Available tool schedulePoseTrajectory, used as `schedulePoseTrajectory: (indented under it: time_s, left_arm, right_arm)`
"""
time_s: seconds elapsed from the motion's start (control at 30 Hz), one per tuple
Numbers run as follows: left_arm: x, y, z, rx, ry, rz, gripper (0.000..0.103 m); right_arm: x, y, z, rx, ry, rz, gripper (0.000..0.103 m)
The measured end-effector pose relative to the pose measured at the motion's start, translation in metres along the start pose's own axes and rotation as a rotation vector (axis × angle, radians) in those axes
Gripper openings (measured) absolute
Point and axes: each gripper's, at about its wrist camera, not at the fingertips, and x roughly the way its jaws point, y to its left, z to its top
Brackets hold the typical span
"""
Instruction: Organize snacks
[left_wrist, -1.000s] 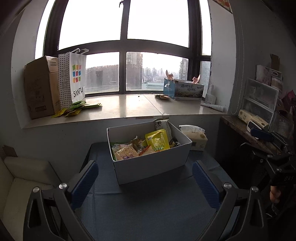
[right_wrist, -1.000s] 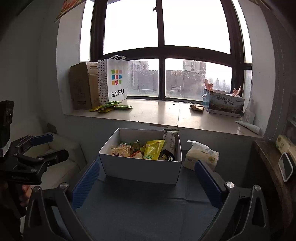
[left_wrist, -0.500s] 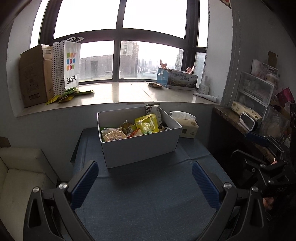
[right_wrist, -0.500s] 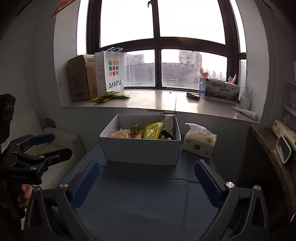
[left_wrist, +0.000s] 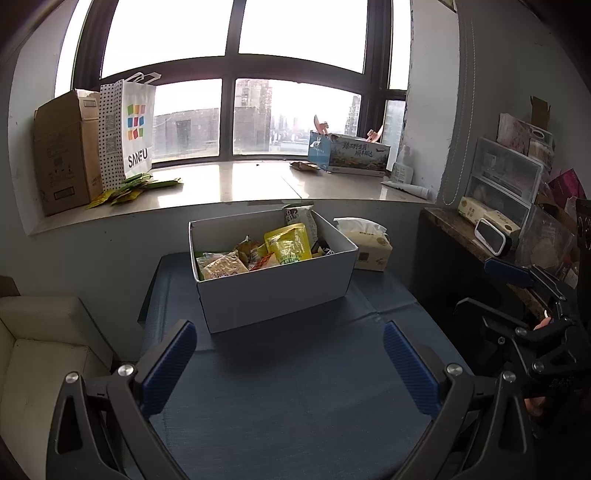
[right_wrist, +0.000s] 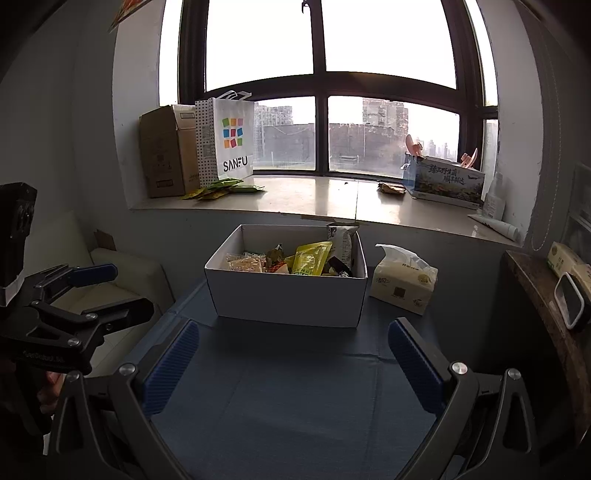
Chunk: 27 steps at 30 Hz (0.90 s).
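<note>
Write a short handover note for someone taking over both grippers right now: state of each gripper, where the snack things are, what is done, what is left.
Left gripper: open, empty, over the blue table.
Right gripper: open, empty, alongside it.
White box sits mid-table holding mixed snacks, including a yellow pouch and a cracker pack.
Tissue pack stands right of the box.
More green and yellow packets lie on the windowsill by the paper bag.
Done: nothing is visibly sorted.
Left: probably all the sorting.

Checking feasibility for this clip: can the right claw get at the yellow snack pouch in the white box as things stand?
Probably yes. The right claw is open, the white box has no lid, and the yellow snack pouch stands on top.
</note>
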Motion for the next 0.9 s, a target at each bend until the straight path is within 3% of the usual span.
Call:
schedulePoseTrajectory:
  time_s: [0.9]
  left_arm:
    - [-0.0007,-0.0007,0.0007,-0.003,0.004,-0.021,0.103]
  right_arm:
    - [-0.0023,-0.0001,0.0017,0.001,-0.009,0.004,0.103]
